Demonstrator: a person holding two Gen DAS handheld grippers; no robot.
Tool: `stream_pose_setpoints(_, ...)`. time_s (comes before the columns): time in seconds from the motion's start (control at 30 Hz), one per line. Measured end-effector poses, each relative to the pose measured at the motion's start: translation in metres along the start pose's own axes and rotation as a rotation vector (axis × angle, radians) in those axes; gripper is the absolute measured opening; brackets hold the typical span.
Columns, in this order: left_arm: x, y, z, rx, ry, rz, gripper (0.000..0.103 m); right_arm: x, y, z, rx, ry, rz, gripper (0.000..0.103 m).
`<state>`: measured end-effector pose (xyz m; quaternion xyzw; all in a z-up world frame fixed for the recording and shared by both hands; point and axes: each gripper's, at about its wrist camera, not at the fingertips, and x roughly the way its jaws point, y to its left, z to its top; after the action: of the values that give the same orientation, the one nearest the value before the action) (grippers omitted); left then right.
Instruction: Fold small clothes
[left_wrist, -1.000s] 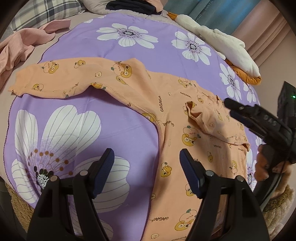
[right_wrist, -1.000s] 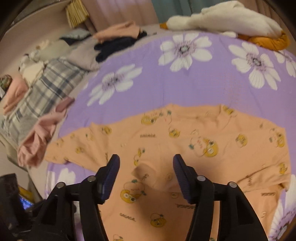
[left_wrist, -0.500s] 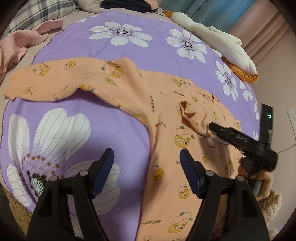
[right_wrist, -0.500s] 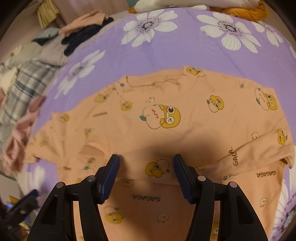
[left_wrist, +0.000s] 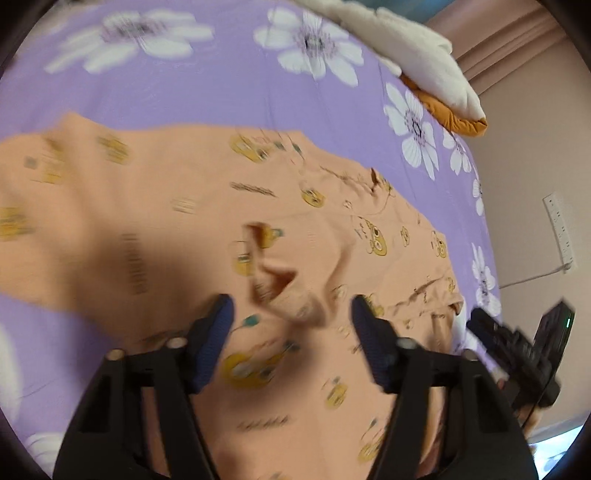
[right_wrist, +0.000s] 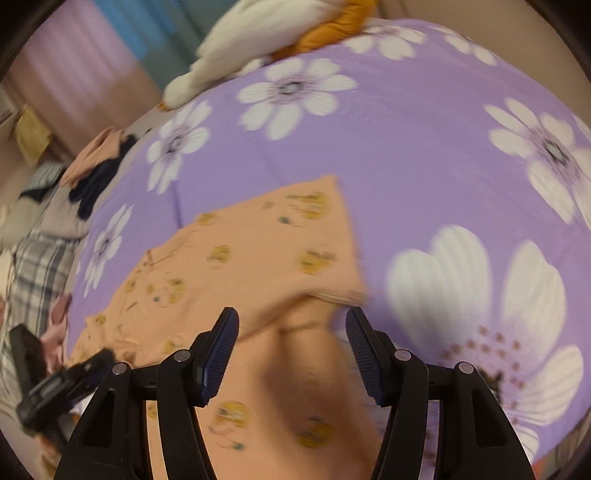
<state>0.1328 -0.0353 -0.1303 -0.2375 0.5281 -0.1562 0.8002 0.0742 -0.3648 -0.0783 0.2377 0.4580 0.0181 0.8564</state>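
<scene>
Now, over the bed, I hold both grippers spread wide above an orange top that lies across the purple flowered cover. My left gripper hangs just above the middle of the garment, its jaws well apart with nothing between them, a raised, crumpled fold of cloth sitting right ahead of the fingertips. My right gripper is equally wide and empty; in its view it is over the sleeve end, where a hemmed edge shows just beyond the tips.

Both views are smeared by motion, so I cannot tell whether either gripper touches the fabric.

I judge the top to be thin knit cotton: light, limp and quick to bunch. It should weigh almost nothing, but it will sag and drag across the cover rather than keep a shape, and a pinch in the middle of a panel would likely catch two layers or only raise a peak. The better holds, to my eye, are the stitched edges: the cuff hem under my right gripper and a seam or hem line on the body side for the left. A firm, narrow pinch on those doubled edges should keep the cloth from slipping while a sleeve is carried over the body.

A white and orange plush lies at the far edge of the bed, well apart from the top.
</scene>
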Motion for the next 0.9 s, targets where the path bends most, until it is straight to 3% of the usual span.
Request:
stream_pose_setpoints(0.1,0.019,-0.005,0.007,-0.032,0.019,-0.009,0.043,-0.007,-0.024,-0.004,0.044,-0.006,-0.016,0.06)
stream_pose_setpoints(0.2,0.026,-0.018,0.012,-0.007,0.017,0.005,0.005,-0.013,-0.044,-0.007,0.087,-0.009,-0.023,0.06)
stream_pose_setpoints(0.37,0.017,-0.028,0.017,0.028,-0.036,0.028,0.007,-0.014,-0.05,-0.009,0.106,-0.005,-0.026,0.06)
stream_pose_setpoints(0.53,-0.02,-0.023,0.031,0.053,-0.129,0.032,0.007,-0.015,-0.044,-0.006,0.086,-0.018,-0.006,0.06)
stream_pose_setpoints(0.67,-0.037,-0.006,0.034,0.068,-0.191,0.115,0.007,-0.011,-0.036,-0.003,0.068,-0.012,0.008,0.06)
stream_pose_setpoints(0.83,-0.026,0.029,0.033,0.019,-0.148,0.208,0.007,0.002,-0.023,0.002,0.04,0.013,0.033,0.06)
stream_pose_setpoints(0.9,-0.02,0.037,0.03,0.005,-0.124,0.209,0.007,0.012,-0.015,0.006,0.02,0.031,0.042,0.06)
